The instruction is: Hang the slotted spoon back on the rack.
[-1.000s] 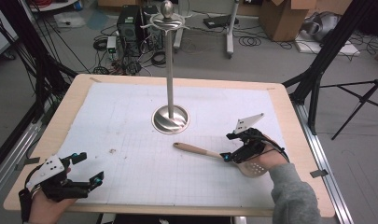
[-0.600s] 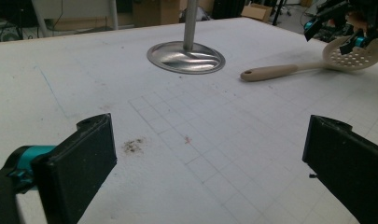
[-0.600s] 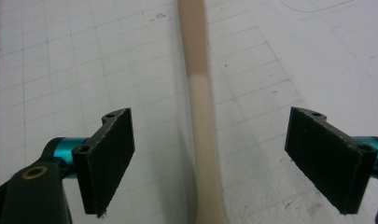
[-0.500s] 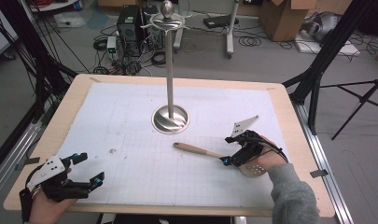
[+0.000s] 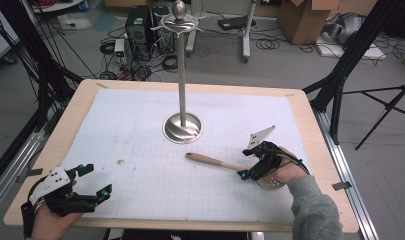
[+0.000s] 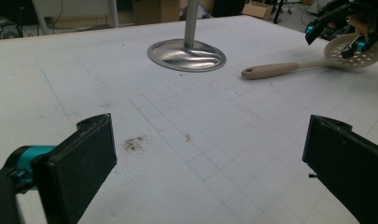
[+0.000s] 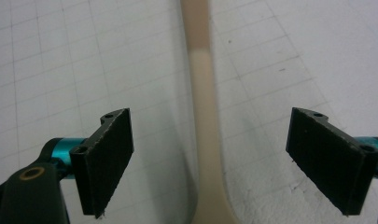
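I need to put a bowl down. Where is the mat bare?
Bare: the left half of the mat, between the stand and the left gripper, and the far strip behind the stand. Crowded: near right, where the spoon lies under the right gripper.

A metal stand [image 5: 182,125] rises upright from a round base near the middle of the counter [image 5: 50,150], on a white gridded mat [image 5: 140,150]. A small brown smudge [image 5: 121,161] marks the mat at eight o'clock from the base. On the floor beyond, at twelve o'clock, lie cables [image 5: 270,44] and a cardboard box [image 5: 302,17].
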### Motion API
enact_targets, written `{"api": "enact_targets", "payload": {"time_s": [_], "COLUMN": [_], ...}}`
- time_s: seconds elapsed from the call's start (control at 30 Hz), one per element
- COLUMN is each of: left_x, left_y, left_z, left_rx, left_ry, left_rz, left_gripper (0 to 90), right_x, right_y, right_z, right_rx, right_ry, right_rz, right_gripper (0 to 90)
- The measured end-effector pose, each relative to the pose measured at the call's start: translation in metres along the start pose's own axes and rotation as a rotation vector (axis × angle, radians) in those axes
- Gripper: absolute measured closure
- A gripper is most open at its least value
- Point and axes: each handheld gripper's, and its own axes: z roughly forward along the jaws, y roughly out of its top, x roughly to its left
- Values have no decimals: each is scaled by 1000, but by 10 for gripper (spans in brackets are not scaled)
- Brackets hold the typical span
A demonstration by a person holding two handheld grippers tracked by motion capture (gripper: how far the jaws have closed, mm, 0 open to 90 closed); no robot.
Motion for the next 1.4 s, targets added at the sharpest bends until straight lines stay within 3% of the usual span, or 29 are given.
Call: {"api": "enact_targets", "payload": {"time_s": [0.3, 0.43, 0.83, 1.03, 1.4], "left_x": [0, 1, 4, 4, 5], "left_y": [-1, -2, -3, -3, -4], "left_z": [1, 1, 0, 0, 0], "left_rx": [0, 10, 3, 1, 0], "left_ry": [2, -1, -5, -2, -2], "left_rz": [-6, -6, -23, -24, -28], "left_gripper": [30, 29, 29, 30, 30], "right_x": [0, 0, 0, -1, -1], "right_y": [0, -2, -2, -2, -2], "right_z": [7, 9, 12, 14, 15], "right_rx": [51, 88, 115, 134, 150], "right_ry": [12, -1, -3, -4, -2], "right_rz": [0, -27, -38, -13, -15], "right_gripper": [177, 248, 407, 487, 641]}}
